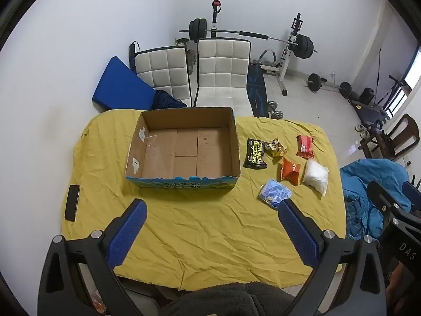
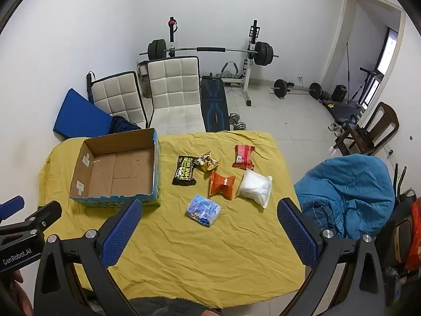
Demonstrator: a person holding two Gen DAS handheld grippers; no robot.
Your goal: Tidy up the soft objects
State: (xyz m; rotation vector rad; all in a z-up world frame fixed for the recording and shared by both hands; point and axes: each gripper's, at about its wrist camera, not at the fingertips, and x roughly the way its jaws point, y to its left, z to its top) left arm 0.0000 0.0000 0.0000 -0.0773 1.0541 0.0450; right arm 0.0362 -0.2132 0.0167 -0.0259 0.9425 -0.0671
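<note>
An empty cardboard box (image 1: 184, 173) (image 2: 79, 184) stands on the yellow cloth (image 1: 200, 226) (image 2: 200, 250). To its right lie several soft packets: a black one (image 1: 254, 153) (image 2: 184, 170), a yellow one (image 1: 275, 147) (image 2: 207, 161), a red one (image 1: 305, 146) (image 2: 243, 156), an orange one (image 1: 290, 171) (image 2: 222, 184), a white bag (image 1: 316, 176) (image 2: 254, 187) and a blue one (image 1: 275, 192) (image 2: 204, 209). My left gripper (image 1: 211, 213) is open and empty above the cloth's front. My right gripper (image 2: 210, 210) is open and empty, near the blue packet.
A black phone (image 1: 72, 202) lies at the cloth's left edge. Two white chairs (image 1: 223, 73) (image 2: 173, 89) stand behind the table with a blue pad (image 1: 121, 84) and a weight bench (image 2: 213, 100). A blue cloth-covered seat (image 2: 347, 192) is on the right.
</note>
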